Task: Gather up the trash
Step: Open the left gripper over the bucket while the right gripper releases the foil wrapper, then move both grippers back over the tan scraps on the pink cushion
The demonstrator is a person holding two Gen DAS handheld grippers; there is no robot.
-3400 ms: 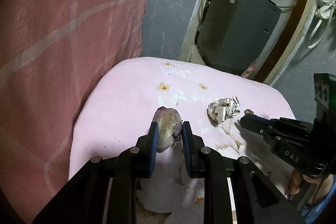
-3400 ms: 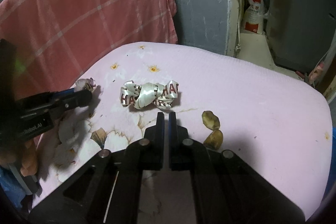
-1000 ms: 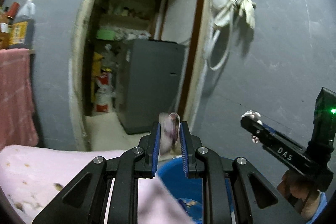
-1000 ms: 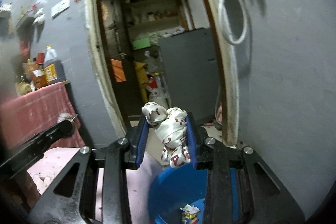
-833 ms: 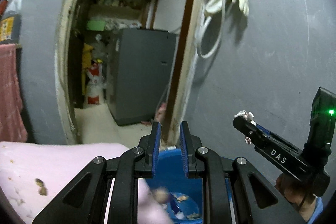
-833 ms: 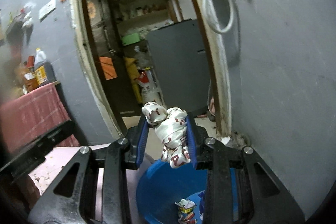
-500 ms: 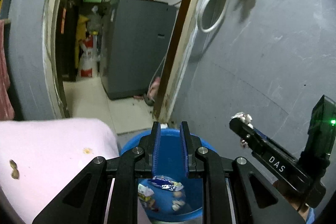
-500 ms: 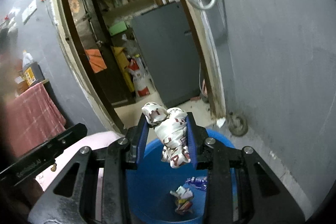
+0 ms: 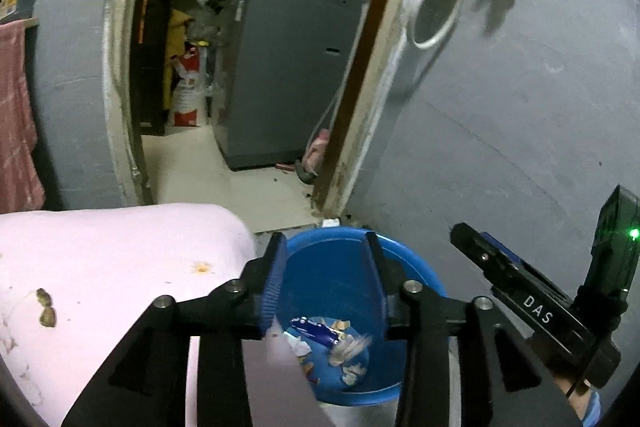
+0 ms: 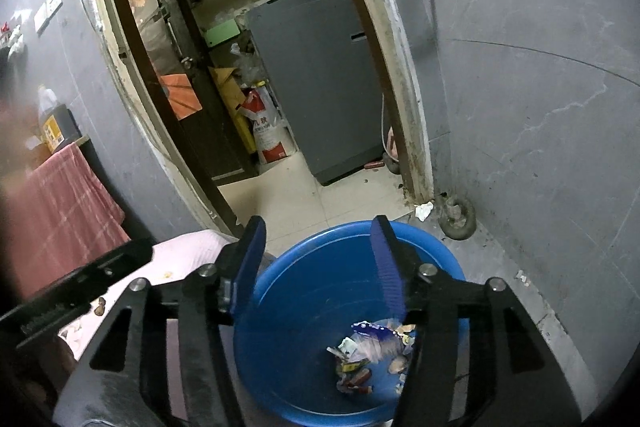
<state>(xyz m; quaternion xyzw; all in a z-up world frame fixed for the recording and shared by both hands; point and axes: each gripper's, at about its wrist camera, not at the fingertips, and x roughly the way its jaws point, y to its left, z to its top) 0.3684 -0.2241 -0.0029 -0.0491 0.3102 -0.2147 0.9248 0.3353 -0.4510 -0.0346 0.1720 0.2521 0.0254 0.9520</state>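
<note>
A blue plastic basin (image 9: pixel 416 273) (image 10: pixel 304 311) stands on the floor beside the pink cushion (image 9: pixel 120 251). It holds several wrappers and scraps of trash (image 9: pixel 332 343) (image 10: pixel 368 351). My left gripper (image 9: pixel 324 267) is open and empty above the basin. My right gripper (image 10: pixel 318 255) is open and empty above it too; a pale blurred scrap (image 10: pixel 370 345) lies among the trash inside. The right gripper also shows in the left wrist view (image 9: pixel 464 233), to the right of the basin.
Two brown scraps (image 9: pixel 46 309) lie on the pink cushion. A grey wall (image 10: pixel 540 107) rises right of the basin. A doorway leads to a room with a grey appliance (image 9: pixel 288 67) and a sack (image 10: pixel 268 135). A red towel (image 10: pixel 56 203) hangs at left.
Both grippers swung from the cushion to above the basin. The left let go of its purple-brown scrap, then opened wider. The right just opened and dropped the crumpled white ribbon into the basin.
</note>
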